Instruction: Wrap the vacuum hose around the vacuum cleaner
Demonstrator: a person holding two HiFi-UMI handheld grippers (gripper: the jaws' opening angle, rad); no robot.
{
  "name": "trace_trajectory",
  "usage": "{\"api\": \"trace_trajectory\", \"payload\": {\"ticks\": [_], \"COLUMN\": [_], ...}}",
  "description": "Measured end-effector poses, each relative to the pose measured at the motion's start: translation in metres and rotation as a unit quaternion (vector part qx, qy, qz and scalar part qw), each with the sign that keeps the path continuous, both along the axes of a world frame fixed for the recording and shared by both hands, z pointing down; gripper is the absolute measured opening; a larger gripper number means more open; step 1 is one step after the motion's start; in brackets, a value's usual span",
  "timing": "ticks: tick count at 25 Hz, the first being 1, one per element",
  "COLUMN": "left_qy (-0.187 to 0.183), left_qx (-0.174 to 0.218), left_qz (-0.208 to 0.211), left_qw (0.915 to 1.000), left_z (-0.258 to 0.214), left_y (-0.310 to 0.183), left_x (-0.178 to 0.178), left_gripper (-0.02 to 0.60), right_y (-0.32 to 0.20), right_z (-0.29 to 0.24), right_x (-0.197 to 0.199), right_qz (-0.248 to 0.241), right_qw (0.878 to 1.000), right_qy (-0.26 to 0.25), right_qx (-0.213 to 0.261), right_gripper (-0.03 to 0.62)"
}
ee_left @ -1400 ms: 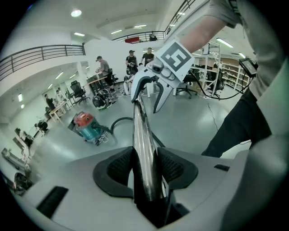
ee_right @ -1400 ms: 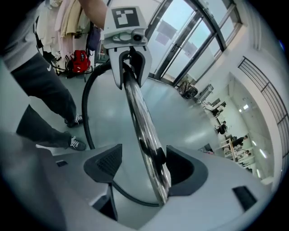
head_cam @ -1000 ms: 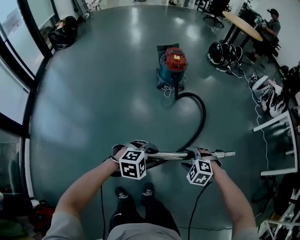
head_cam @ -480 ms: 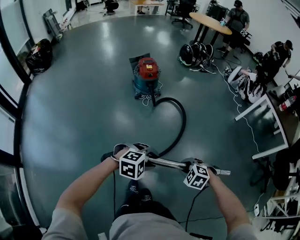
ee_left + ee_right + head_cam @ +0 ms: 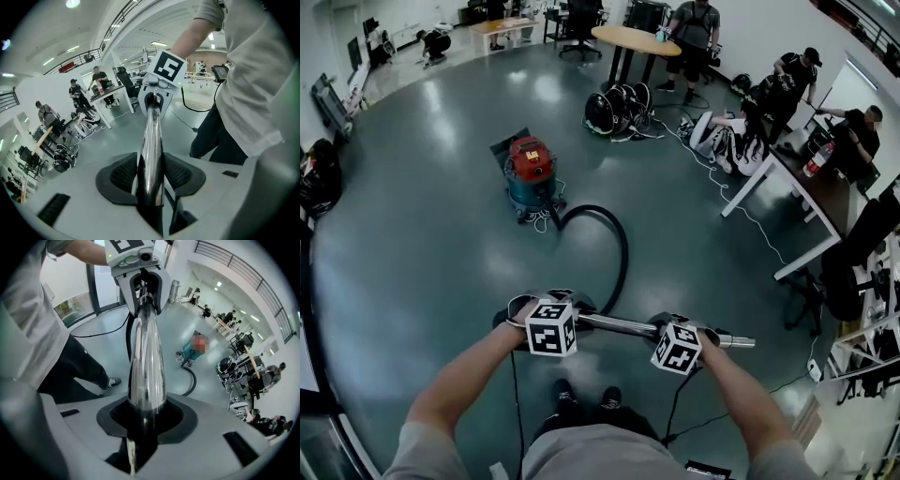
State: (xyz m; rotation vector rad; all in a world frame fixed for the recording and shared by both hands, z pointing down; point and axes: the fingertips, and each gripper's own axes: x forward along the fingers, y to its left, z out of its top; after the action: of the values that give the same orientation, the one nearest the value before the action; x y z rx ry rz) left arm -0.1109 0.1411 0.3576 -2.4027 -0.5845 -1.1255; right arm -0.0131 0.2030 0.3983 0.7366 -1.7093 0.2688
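The red and teal vacuum cleaner (image 5: 530, 173) stands on the grey floor ahead of me. Its black hose (image 5: 619, 244) loops from it across the floor up to a shiny metal tube (image 5: 619, 325). I hold that tube level at waist height. My left gripper (image 5: 567, 314) is shut on the tube's hose end (image 5: 151, 140), pads pressed on both sides. My right gripper (image 5: 682, 330) is shut on the tube (image 5: 146, 362) near its free end. In the right gripper view the vacuum cleaner (image 5: 193, 350) and hose (image 5: 192, 380) lie beyond the tube.
Helmets and bags (image 5: 619, 108) lie behind the vacuum by a round table (image 5: 642, 39). A white-legged desk (image 5: 787, 202) and several people are at the right. A black cable (image 5: 741, 211) runs over the floor. My shoes (image 5: 581, 398) are below the tube.
The view has swung right, so the vacuum cleaner now sits further left and the desk and people have come in. Both grippers stay on the tube, which now tilts slightly down to the right.
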Motion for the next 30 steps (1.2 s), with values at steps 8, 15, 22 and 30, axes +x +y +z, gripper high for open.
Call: {"api": "trace_trajectory", "payload": {"ticks": [8,15,22,30], "left_qy": [0.067,0.13,0.13,0.112], "left_qx": [0.034,0.058,0.016,-0.085], "left_qz": [-0.078,-0.201,-0.249,-0.278], "left_qw": [0.9941,0.9692,0.9596,0.9503], "left_z": [-0.051,-0.117,-0.066,-0.012], "left_y": [-0.064,-0.11,-0.032,0.058], "left_x": [0.043,0.057,0.102,0.213], "left_gripper": [0.298,0.298,0.298,0.298], "right_y": [-0.012,0.01,0.015,0.0], "right_z": [-0.014,-0.011,-0.011,-0.017], "right_x": [0.037,0.111,0.182,0.241], "right_qz": [0.106,0.217,0.282,0.292], "right_qw": [0.993,0.97,0.939,0.921], "right_qy": [-0.028,-0.083,-0.158,-0.215], "right_qx": [0.034,0.068,0.115,0.142], "right_gripper": [0.114,0.114,0.114,0.114]}}
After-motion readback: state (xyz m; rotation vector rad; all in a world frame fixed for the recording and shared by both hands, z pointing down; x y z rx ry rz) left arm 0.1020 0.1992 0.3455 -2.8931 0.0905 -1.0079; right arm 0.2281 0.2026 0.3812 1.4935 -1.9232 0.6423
